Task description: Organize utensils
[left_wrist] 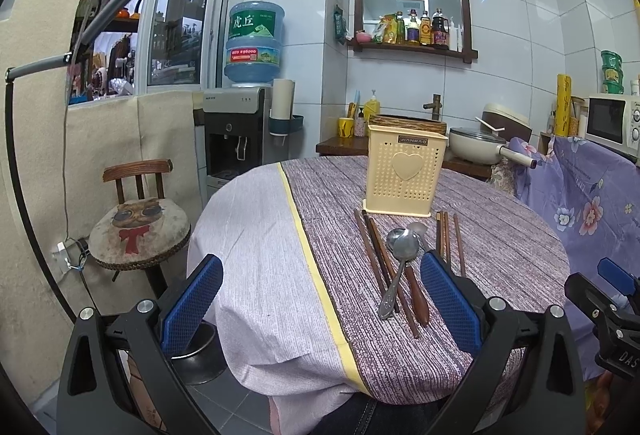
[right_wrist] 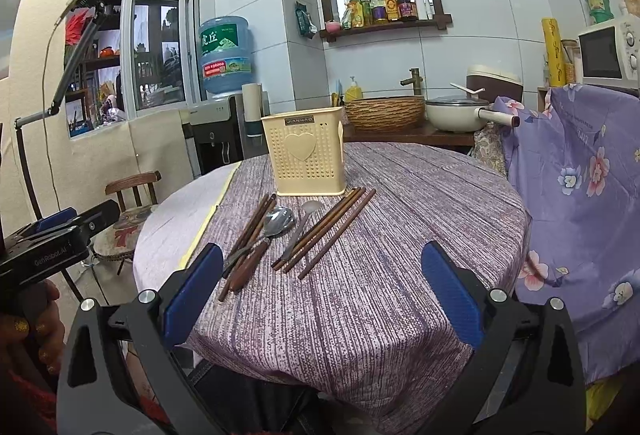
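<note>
Both of my grippers are released and hold nothing. The left gripper (left_wrist: pixel 322 309) sits at the bottom of its frame with its blue pads spread wide over the near edge of the round table (left_wrist: pixel 500 235), which is covered in a purple striped cloth. The right gripper (right_wrist: pixel 322 295) is likewise spread wide at the bottom of its own frame, above bare cloth.

The utensil holder (left_wrist: pixel 405 171), a cream perforated box with a heart on its face, stands upright at centre frame in both views. The utensils lie flat on the cloth just in front of it:

1. A left group of brown chopsticks (right_wrist: pixel 248 235), at centre left in the right wrist view.
2. A metal spoon (left_wrist: pixel 402 249) resting across a wooden-handled spoon (left_wrist: pixel 416 295), beside that group.
3. A smaller spoon (right_wrist: pixel 304 219) at centre.
4. A right group of chopsticks (right_wrist: pixel 332 231), fanned diagonally, their far ends close to the holder's base.
</note>
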`<state>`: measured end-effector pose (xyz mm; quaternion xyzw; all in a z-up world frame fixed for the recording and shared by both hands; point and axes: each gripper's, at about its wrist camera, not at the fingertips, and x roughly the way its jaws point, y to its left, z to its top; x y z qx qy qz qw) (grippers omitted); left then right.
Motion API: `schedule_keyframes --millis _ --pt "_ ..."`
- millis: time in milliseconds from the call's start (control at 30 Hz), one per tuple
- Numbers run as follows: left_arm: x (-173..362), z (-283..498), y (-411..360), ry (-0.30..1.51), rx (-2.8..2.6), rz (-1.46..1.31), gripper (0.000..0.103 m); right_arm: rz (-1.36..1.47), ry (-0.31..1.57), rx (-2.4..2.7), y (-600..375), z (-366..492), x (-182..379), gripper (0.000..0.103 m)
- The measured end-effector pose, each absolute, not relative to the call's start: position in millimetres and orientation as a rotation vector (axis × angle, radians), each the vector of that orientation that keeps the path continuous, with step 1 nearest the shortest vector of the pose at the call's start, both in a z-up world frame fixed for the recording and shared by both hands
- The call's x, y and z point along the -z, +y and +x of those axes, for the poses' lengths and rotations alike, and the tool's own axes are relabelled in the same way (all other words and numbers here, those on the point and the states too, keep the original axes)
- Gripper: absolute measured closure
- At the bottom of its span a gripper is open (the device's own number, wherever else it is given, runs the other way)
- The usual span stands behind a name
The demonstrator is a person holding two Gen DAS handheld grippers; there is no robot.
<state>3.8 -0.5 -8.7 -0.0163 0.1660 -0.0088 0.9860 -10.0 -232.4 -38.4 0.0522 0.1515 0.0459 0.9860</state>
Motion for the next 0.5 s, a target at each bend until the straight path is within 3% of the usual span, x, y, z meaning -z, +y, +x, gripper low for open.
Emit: schedule_keyframes --millis 500 --pt "35.5 78.3 11.0 0.563 0.064 -0.023 0.005 0.047 0.523 -0.041 -247.1 64.3 50.9 0.005"
